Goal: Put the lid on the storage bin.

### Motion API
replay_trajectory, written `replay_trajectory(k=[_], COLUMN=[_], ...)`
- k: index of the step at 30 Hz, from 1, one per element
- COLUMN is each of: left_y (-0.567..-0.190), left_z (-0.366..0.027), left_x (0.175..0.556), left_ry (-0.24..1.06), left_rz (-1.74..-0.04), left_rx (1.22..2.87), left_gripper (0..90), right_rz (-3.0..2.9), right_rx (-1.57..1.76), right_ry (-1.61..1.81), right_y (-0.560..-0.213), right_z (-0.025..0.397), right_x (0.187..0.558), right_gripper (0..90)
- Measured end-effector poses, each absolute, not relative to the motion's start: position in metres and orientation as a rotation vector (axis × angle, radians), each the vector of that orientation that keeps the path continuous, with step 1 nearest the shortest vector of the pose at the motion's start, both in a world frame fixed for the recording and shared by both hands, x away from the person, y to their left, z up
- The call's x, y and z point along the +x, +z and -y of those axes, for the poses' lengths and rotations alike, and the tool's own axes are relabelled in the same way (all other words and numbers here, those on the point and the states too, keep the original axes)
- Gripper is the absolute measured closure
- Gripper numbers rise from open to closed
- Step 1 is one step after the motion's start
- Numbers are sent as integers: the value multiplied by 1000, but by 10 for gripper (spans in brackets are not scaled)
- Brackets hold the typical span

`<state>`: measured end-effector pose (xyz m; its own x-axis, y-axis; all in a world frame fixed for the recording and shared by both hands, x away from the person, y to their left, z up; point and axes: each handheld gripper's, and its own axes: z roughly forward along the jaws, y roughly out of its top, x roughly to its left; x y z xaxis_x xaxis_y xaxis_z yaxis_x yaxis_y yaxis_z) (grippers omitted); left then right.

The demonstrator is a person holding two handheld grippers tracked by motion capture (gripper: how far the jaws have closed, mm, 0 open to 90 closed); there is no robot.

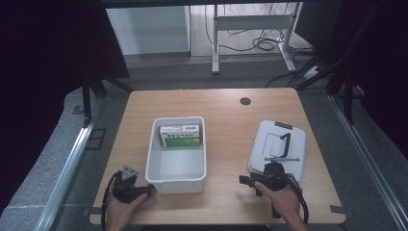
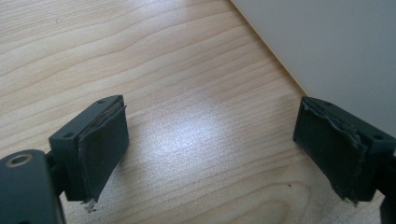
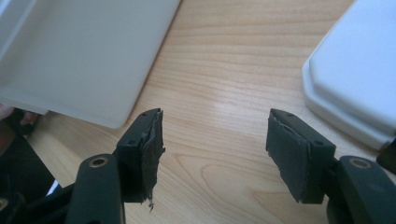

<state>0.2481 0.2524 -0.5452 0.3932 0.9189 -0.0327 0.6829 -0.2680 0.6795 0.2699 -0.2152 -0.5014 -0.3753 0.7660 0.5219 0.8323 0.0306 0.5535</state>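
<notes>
Lab: black curtains (image 1: 43, 57), floor cables (image 1: 260, 43) (recording rig).

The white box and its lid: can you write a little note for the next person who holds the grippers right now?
Left gripper: open, holding nothing, low over the wooden table by the near left corner of the open white plastic box.
Right gripper: open, holding nothing, at the near edge of the white plastic lid with a black handle.
The box sits mid-table with a green and white carton lying inside. The lid lies flat to its right, apart from it.
Done: carton in box.
Probably left: lift the lid and put it on the box.
</notes>
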Motion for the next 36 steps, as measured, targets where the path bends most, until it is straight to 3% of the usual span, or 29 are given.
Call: replay_trajectory(k=[22, 36], left_y=[-545, -545], left_z=[-254, -254], left_x=[242, 241], left_ry=[504, 505], left_rz=[-1361, -1364], left_rx=[2033, 2031], left_gripper=[149, 149], right_rz=[2232, 2259], right_rx=[-1684, -1642], right_ry=[-1303, -1374], right_y=[-493, -469], right_z=[218, 220], right_x=[273, 273], right_gripper=[372, 373])
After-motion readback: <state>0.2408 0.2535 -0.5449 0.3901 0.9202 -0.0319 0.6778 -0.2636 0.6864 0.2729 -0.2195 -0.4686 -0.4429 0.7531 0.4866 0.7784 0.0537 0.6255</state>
